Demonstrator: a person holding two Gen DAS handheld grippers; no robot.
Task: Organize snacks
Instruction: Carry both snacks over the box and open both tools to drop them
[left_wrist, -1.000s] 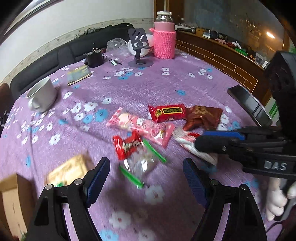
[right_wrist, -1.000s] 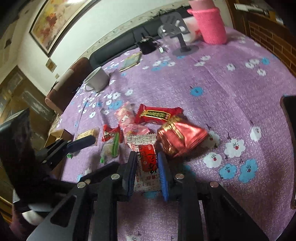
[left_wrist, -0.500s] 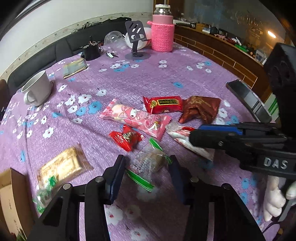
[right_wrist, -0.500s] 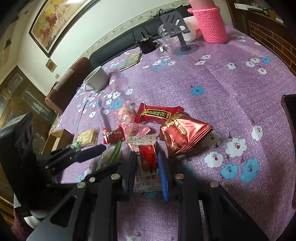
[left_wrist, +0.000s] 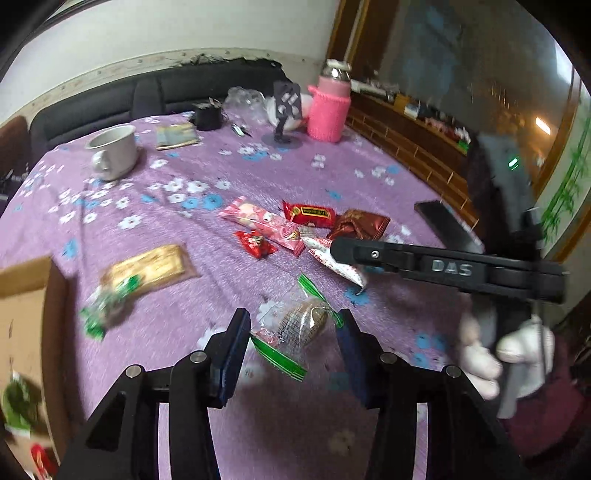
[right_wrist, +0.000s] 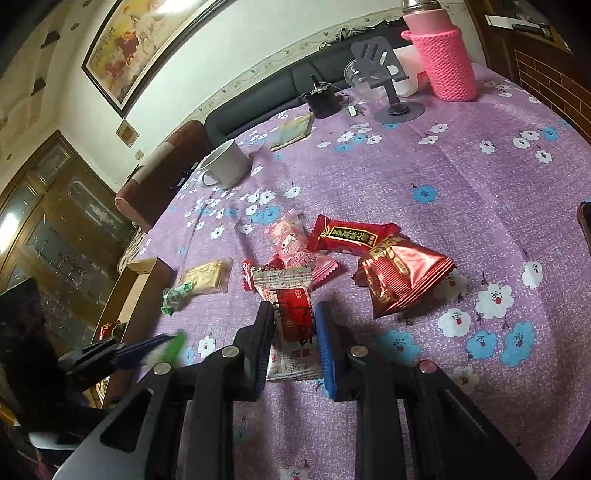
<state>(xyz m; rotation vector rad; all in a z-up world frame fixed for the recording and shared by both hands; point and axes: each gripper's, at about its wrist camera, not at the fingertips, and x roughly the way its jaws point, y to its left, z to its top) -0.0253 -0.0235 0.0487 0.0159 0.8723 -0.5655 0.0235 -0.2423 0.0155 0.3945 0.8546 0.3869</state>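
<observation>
My left gripper (left_wrist: 291, 332) is shut on a clear packet with green striped ends and a brown cake inside (left_wrist: 301, 325), held above the purple flowered cloth. My right gripper (right_wrist: 293, 325) is shut on a white and red snack packet (right_wrist: 290, 314); it also shows in the left wrist view (left_wrist: 332, 258). On the cloth lie a pink packet (right_wrist: 295, 247), a red bar (right_wrist: 347, 236), a dark red foil bag (right_wrist: 402, 277), a small red sweet (left_wrist: 255, 242), a golden biscuit pack (left_wrist: 147, 267) and a green sweet (right_wrist: 175, 299).
A cardboard box (left_wrist: 22, 332) stands at the table's left edge with snacks inside. A white mug (left_wrist: 114, 151), a pink knitted bottle (left_wrist: 328, 107), a phone stand (left_wrist: 284, 110) and a black phone (left_wrist: 447, 225) are on the table.
My left gripper closed on the green-striped clear packet and lifted it back toward the left. My right gripper stays shut on the white and red packet.
</observation>
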